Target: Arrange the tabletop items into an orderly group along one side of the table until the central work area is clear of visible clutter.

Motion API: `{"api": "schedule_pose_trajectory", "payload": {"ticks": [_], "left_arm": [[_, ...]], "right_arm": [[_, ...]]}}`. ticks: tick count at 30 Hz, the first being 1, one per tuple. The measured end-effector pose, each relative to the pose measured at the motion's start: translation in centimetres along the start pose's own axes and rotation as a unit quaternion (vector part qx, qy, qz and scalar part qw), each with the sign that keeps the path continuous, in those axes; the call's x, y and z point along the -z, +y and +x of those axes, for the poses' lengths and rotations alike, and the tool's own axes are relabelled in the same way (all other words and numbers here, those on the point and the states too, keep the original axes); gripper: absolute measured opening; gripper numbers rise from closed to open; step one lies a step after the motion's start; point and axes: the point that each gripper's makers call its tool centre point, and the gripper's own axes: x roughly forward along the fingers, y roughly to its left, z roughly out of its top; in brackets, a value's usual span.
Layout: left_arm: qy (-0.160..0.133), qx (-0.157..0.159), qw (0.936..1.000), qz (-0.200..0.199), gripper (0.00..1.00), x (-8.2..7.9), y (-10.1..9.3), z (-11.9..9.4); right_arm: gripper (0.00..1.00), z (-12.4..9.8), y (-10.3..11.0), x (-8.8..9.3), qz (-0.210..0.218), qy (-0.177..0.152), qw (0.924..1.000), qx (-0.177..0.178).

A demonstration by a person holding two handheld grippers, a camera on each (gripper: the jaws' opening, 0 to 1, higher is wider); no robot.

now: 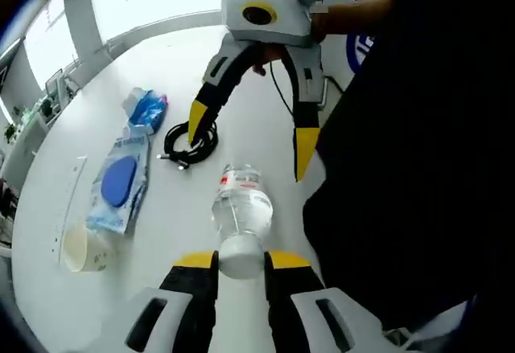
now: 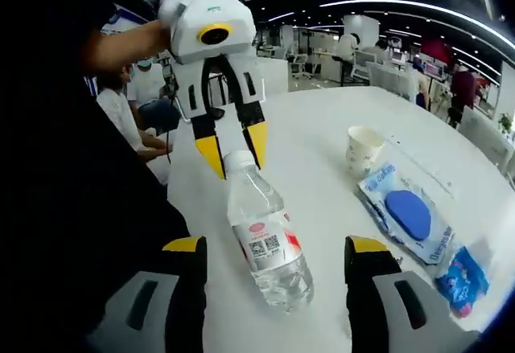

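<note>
Left gripper [image 1: 241, 260]: jaws are closing on the white cap of the bottle [image 1: 241, 208], one yellow tip on each side; it is also showing in the right gripper view [image 2: 232, 158], tips at the cap.
Right gripper [image 2: 273, 248]: jaws are standing spread wide, holding nothing, with the bottle's base between them; in the left gripper view [image 1: 253, 140] it is hanging beyond the bottle, jaws apart.
Bottle: clear plastic, lying on the white table [image 1: 96, 88], cap toward the left jaws, base away from them.
Bottle label: white and red with a QR code; the print is too small to read.
Pouch [image 1: 121, 180]: flat blue-and-white pack, lying left of the left jaws; its writing is not legible.
Cup [image 1: 80, 248]: pale paper, lying on its side just beside the pouch's near end.
Blue packet [image 1: 147, 108]: lying past the pouch's far end.
Cable [image 1: 190, 142]: black coil, sitting under one right-gripper tip.
</note>
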Motion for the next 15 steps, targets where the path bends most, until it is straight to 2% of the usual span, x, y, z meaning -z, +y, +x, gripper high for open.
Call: {"api": "schedule_pose_trajectory", "payload": {"ticks": [5, 10, 15], "left_arm": [[0.006, -0.002, 1.0, 0.003, 0.2, -0.9, 0.0, -0.2], [0.016, -0.005, 0.9998, -0.001, 0.2, -1.9, 0.1, -0.4], [0.007, -0.008, 0.9999, -0.007, 0.2, -3.1, 0.3, -0.6]], "right_arm": [[0.58, 1.0, 0.4, -0.8, -0.029, -0.003, 0.9994, -0.019], [0.51, 1.6, 0.9, -0.8, -0.05, 0.0, 0.9979, -0.042], [0.44, 1.8, 1.0, -0.8, -0.071, -0.001, 0.9963, -0.047]]}}
